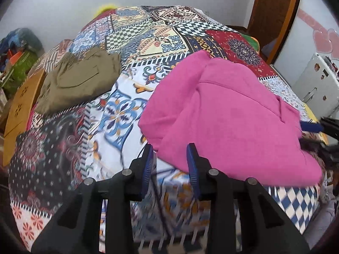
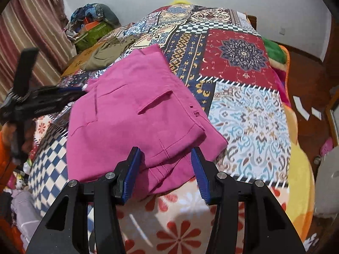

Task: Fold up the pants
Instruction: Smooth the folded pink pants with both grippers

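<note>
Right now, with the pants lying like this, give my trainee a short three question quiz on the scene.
1. True or false: the left hand-held gripper is shut on the pink pants.
2. Which garment lies nearer the bed's left edge? A. pink pants B. olive pants
3. Fill in: the right hand-held gripper is ____, with pink cloth showing between its fingers.

Key:
1. False; it is open and holds nothing.
2. B.
3. Open.

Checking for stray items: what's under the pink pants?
The pink pants lie folded on the patchwork bedspread, which shows on all sides. Whatever lies beneath the fabric is covered. Both grippers are open and empty.
</note>
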The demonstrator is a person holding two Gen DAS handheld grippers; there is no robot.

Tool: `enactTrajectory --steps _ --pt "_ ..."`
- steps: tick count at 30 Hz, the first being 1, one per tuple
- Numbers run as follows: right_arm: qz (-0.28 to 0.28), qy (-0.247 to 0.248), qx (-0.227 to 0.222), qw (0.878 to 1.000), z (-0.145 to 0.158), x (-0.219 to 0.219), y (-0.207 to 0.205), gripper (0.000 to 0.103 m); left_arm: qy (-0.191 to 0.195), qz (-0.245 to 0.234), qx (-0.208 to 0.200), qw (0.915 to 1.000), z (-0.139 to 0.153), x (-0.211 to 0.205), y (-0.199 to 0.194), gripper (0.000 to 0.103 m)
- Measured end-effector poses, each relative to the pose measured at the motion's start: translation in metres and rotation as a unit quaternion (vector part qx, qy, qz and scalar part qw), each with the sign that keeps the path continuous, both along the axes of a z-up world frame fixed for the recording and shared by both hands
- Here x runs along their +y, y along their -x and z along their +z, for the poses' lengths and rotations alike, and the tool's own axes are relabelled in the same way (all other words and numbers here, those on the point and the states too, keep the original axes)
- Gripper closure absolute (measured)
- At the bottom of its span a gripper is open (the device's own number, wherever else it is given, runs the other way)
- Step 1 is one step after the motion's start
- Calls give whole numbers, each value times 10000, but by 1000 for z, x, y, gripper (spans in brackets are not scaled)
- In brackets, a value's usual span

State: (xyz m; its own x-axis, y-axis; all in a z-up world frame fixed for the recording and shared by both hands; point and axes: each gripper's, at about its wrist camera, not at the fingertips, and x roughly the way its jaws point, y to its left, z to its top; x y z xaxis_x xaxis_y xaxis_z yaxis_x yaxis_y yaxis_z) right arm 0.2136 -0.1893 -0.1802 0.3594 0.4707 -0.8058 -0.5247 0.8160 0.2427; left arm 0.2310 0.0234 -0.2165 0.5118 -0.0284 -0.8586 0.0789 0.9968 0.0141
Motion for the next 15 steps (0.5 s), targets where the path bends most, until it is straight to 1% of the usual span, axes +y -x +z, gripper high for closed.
enactTrajectory --steps 3,4,5,6,8,9,10,11,13,14,15 --pt "-162 -32 -34 9999 10 -6 -2 58 164 146 -169 9996 17 11 8 70" --pt "-231 -94 -78 9997 16 -9 -2 56 202 196 -244 9993 24 15 9 68" --pt "-318 -196 -148 9992 24 -12 0 56 244 229 -300 9990 30 17 8 59" --pt "-362 -293 -183 9987 30 -15 0 56 327 264 -382 9984 37 22 7 39" --pt "-401 -484 -203 9978 42 -18 6 56 439 362 -555 9968 46 29 1 17" --pt "-421 -508 -205 9976 45 -18 7 56 488 418 -657 9958 49 32 -4 14" --pt "-472 -526 -201 9973 47 -18 10 54 515 403 -687 9955 51 33 -11 14" --pt "-549 -545 -174 9969 48 -19 13 47 516 344 -659 9959 50 33 -19 14" --pt "-678 -588 -128 9959 47 -20 19 37 460 227 -558 9971 44 30 -37 14" --pt "-754 -617 -114 9952 46 -21 22 35 451 145 -490 9977 39 29 -45 14" --pt "-813 -616 -70 9948 43 -21 25 34 455 18 -335 9984 31 25 -57 14"
